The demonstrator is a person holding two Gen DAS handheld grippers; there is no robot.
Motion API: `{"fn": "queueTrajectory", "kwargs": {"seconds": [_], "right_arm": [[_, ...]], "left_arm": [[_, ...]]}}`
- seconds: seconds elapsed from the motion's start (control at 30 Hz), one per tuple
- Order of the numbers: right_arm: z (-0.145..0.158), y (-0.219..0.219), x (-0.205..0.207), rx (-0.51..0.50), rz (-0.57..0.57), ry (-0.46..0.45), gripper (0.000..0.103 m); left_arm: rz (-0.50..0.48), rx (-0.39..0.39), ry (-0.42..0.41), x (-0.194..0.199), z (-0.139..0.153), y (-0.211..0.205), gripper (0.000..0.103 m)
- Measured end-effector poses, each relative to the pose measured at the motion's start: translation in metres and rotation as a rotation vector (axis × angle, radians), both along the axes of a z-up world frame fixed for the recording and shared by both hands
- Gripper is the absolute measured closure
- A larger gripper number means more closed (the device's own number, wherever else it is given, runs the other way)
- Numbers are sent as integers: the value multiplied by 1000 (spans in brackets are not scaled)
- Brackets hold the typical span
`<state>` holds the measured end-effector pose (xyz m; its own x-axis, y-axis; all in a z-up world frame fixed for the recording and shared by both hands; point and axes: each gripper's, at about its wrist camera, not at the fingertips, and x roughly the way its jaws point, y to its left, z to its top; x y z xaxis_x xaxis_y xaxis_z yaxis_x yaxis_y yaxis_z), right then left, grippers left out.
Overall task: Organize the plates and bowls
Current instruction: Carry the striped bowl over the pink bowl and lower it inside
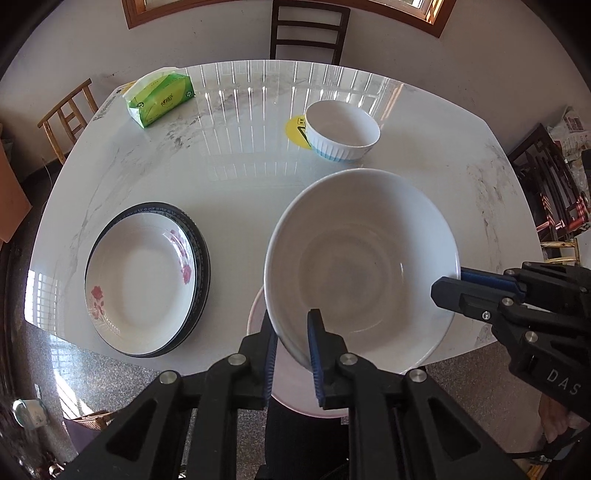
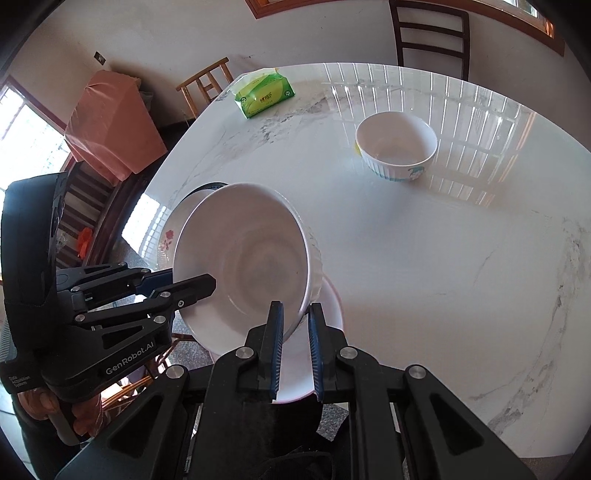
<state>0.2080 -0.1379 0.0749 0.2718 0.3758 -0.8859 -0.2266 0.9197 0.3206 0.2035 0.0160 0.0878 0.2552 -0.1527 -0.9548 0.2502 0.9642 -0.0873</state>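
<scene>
A large white bowl (image 1: 362, 266) is held tilted above the table's near edge, over a white plate (image 1: 291, 391). My left gripper (image 1: 293, 332) is shut on its near rim. My right gripper (image 2: 295, 314) is shut on its right rim (image 2: 303, 295) and shows at the right of the left wrist view (image 1: 454, 286). A stack of plates (image 1: 147, 280), the top one white with red flowers, lies at the left. A small ribbed white bowl (image 1: 343, 131) stands far on the table, also in the right wrist view (image 2: 397, 146).
A green tissue pack (image 1: 160, 98) lies at the table's far left corner. A yellow sticker (image 1: 295, 129) sits beside the small bowl. Chairs stand around the marble table (image 1: 240, 184): a dark one (image 1: 308, 31) at the far side, a wooden one (image 1: 70, 114) left.
</scene>
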Motion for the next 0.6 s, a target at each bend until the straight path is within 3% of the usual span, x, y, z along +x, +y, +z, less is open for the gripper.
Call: {"fn": "queueTrajectory", "kwargs": {"seconds": [0.6], "right_arm": [[-31, 16, -27, -38, 32, 53, 90]], "left_arm": [[-14, 41, 46, -32, -31, 7, 86]]}}
